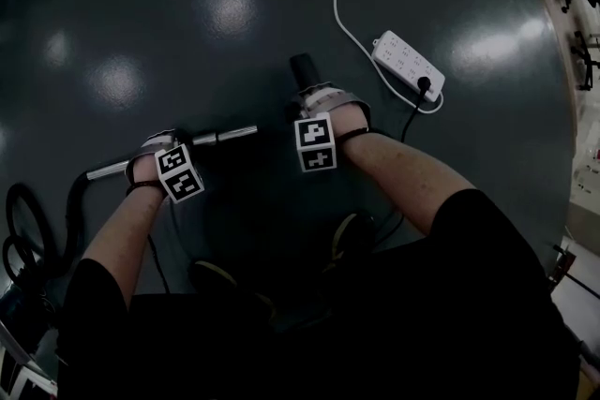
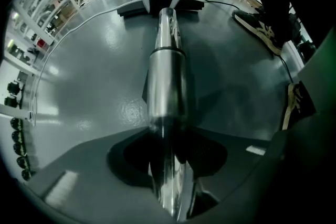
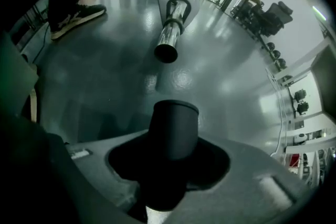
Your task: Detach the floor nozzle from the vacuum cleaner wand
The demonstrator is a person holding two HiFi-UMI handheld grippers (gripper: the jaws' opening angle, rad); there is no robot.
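Evidently the separation is done. In the head view, the wand (image 1: 225,136) lies on the dark floor (image 1: 234,5). Its free end points toward 3 o'clock and stops short of the right gripper (image 1: 317,112). The nozzle neck (image 1: 303,68) sticks out at that gripper's 12 o'clock. The left gripper (image 1: 164,162) sits over the wand.

In the left gripper view, the jaws are clamped narrowly on the shiny tube, which runs toward 12 o'clock.

In the right gripper view, the black neck stands between half-spread jaws. Whether the pads press on it I cannot tell. The wand's open mouth (image 3: 166,52) lies at 12 o'clock with bare floor between, so the joint is apart. Only setting both pieces down and letting go seems left.
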